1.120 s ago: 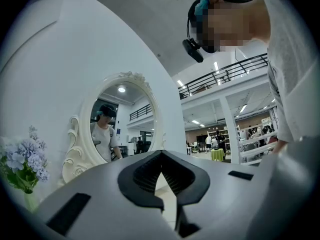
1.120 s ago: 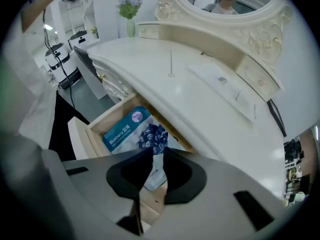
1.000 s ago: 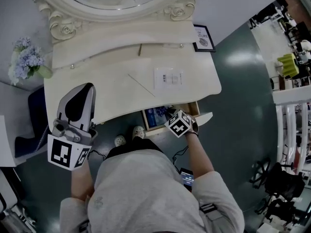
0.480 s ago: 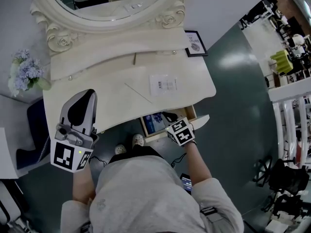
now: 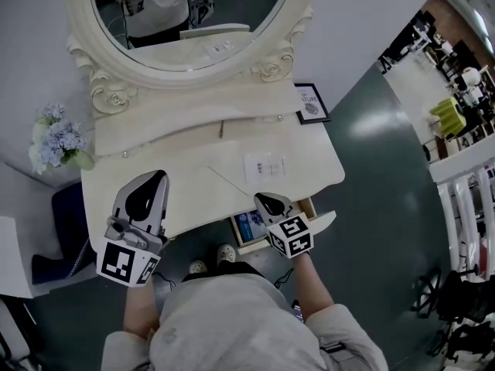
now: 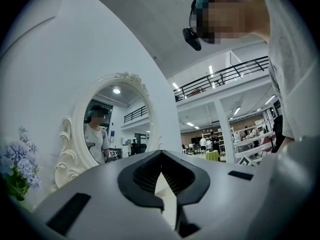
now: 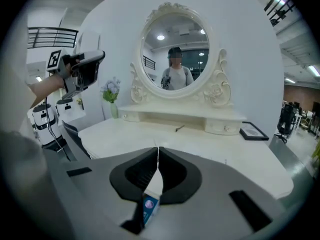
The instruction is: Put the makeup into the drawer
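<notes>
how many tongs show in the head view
2: the left tongs over the dresser's front left edge, the right tongs above the open drawer. The mirror reflects both too.

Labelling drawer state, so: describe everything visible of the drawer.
The drawer stands open under the tabletop's front edge, right of centre. It has a cream front panel and wood-coloured inner walls. A blue box lies at its left end. The shut right gripper hangs over its middle and hides the rest inside.

Cream dressing table (image 5: 186,178), blue box (image 5: 249,226)
</notes>
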Tool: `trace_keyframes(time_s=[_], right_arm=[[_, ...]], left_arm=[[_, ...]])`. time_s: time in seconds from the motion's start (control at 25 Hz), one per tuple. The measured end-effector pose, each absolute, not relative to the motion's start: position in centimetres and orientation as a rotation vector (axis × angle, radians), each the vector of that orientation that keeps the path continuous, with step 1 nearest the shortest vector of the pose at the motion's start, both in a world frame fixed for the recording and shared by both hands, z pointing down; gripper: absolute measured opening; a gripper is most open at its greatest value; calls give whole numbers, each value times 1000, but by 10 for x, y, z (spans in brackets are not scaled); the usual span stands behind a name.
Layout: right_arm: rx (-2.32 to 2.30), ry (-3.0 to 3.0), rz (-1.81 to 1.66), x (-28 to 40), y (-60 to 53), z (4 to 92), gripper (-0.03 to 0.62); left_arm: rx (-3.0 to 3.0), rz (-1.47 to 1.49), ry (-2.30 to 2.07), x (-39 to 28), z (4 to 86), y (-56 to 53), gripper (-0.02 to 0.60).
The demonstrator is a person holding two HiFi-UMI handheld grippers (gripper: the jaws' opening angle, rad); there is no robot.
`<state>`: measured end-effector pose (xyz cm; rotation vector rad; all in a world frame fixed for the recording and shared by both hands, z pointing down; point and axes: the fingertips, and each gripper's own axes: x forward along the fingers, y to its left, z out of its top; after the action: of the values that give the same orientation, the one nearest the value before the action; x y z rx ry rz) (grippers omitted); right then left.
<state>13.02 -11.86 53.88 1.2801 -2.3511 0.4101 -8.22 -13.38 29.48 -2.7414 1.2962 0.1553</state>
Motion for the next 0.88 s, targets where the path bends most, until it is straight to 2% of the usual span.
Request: trace_keyframes(time_s=[0.88], right_arm=[[1349,-2695,220,87,-143,405,23]], left_arm=[[-2662,159,1373,-99,282,-127,14]])
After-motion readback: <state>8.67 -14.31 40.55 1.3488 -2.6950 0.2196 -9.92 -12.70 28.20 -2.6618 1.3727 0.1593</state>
